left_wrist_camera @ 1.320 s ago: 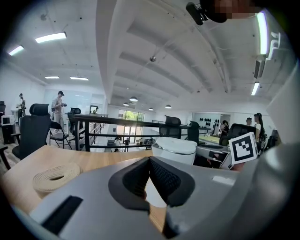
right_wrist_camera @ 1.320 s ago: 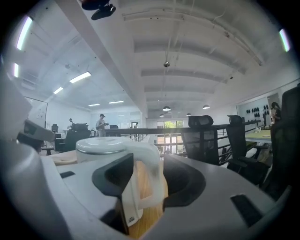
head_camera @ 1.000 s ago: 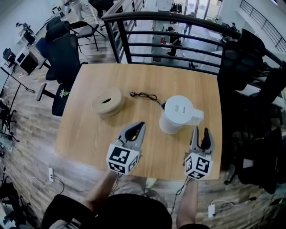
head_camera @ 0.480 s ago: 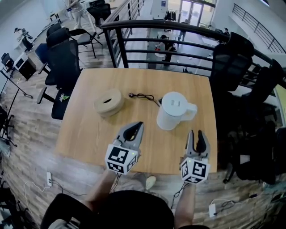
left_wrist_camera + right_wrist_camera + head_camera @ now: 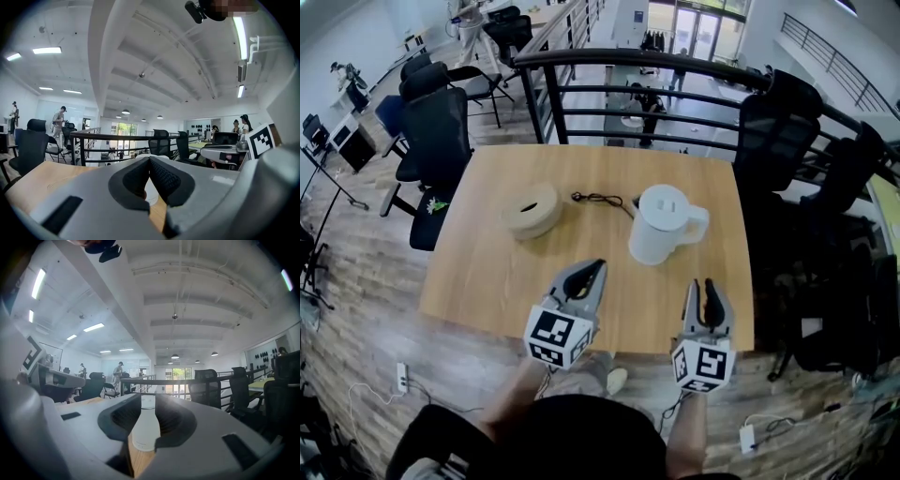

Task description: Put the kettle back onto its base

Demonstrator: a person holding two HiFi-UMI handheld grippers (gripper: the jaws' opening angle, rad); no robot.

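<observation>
Head view: nearest the camera, the person's two forearms reach out from the bottom edge, each with a grey two-jaw gripper pointing toward the white plastic kettle [image 5: 661,225]. The left gripper [image 5: 599,267] sits on the near side of the kettle and off to its left, well apart from it. The left gripper view shows its dark ribbed pads meeting at the tips with nothing held between them. The right gripper [image 5: 704,286] sits nearer than the kettle too, a little to its right and clear of its handle. Its jaws have just been closing and now stand a narrow gap apart, empty. In the right gripper view the kettle shows only through that gap, farther off and untouched. The kettle stands upright on the light wooden table [image 5: 487,272], lid on, its handle turned to the right. Whether its base lies under it cannot be made out from above. A thin black cord [image 5: 602,200] lies in loose loops just left of the kettle, one end running toward the kettle's foot. Farther left of the kettle, past the cord, rests a round beige disc with a slot in its top [image 5: 530,211]. Beyond the kettle a black metal railing [image 5: 628,61] runs along the table's far edge, with black office chairs [image 5: 436,122] to either side of it.
</observation>
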